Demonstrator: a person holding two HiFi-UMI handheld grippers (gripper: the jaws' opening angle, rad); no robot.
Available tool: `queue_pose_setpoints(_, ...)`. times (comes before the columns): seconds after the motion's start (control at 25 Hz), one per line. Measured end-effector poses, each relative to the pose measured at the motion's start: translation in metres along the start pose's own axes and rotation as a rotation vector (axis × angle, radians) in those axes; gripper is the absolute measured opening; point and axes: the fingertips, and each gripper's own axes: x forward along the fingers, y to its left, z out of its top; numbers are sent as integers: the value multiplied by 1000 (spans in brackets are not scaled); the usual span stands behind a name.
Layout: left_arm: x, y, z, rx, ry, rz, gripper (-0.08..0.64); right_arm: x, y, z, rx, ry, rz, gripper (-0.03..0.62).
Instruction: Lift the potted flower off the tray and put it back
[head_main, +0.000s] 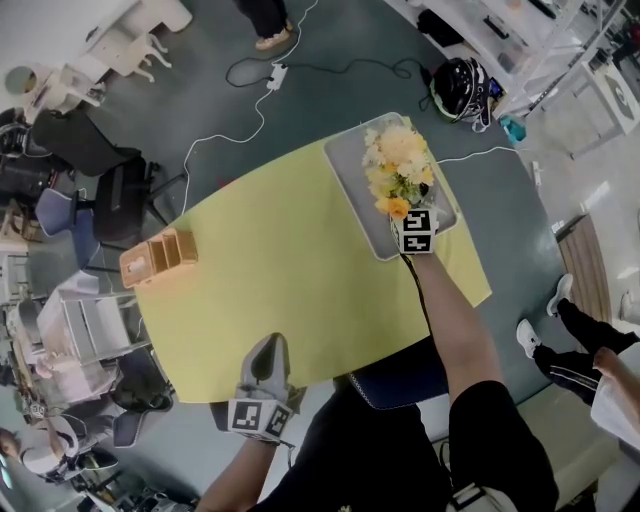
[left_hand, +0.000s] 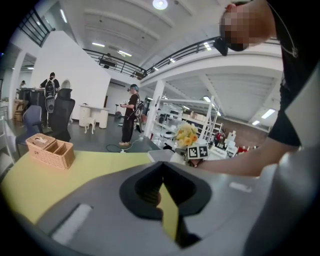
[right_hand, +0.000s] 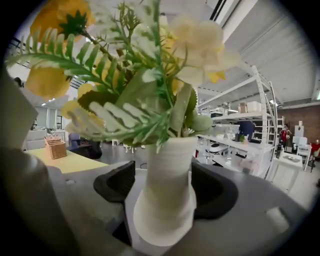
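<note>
Right tongs (head_main: 404, 214) stand wide, reaching in from the near side with a dark pad on either side of the white ribbed vase (right_hand: 167, 192). A gap shows at the left pad, and neither pad presses on the vase. Left tongs (head_main: 267, 350) are drawn narrow, tips meeting, with nothing between them but a sliver of yellow seen through. They are at the near edge of the tabletop, well apart from the right pair.

A dark grey-green floor (head_main: 330, 95) lies all round. On it stands the yellow rectangular tabletop (head_main: 290, 270), set at a slant in the head view.

A pale grey rectangular tray with rounded corners (head_main: 345, 158) lies at the tabletop's far right corner. The potted flower (head_main: 398, 165), a bunch of cream and yellow blooms with green fern fronds in that white vase, stands upright on the tray towards its near end.

A tan woven basket with open compartments (head_main: 160, 256) sits at the tabletop's left edge, well apart from the tray.

Beyond the far edge, a small white power strip (head_main: 275, 75) lies on the floor, and a thin white cable (head_main: 225, 135) runs from it towards the tabletop.
</note>
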Motion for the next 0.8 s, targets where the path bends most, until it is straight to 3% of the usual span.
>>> queue_pose_setpoints(0.08, -1, 2, 0, 2, -1, 2, 8, 2, 1, 9, 2, -18, -8, 349)
queue_pose_setpoints(0.16, -3, 4, -2, 13, 1, -3, 8, 3, -3, 5, -4, -12, -35, 262)
queue_pose_setpoints(0.48, -12, 10, -1, 9, -7, 0, 8, -7, -3, 12, 44, -10, -41, 255)
queue_pose_setpoints(0.8, -29, 13, 18, 27, -48, -23, 8, -45, 13, 58, 47, -26, -10, 255)
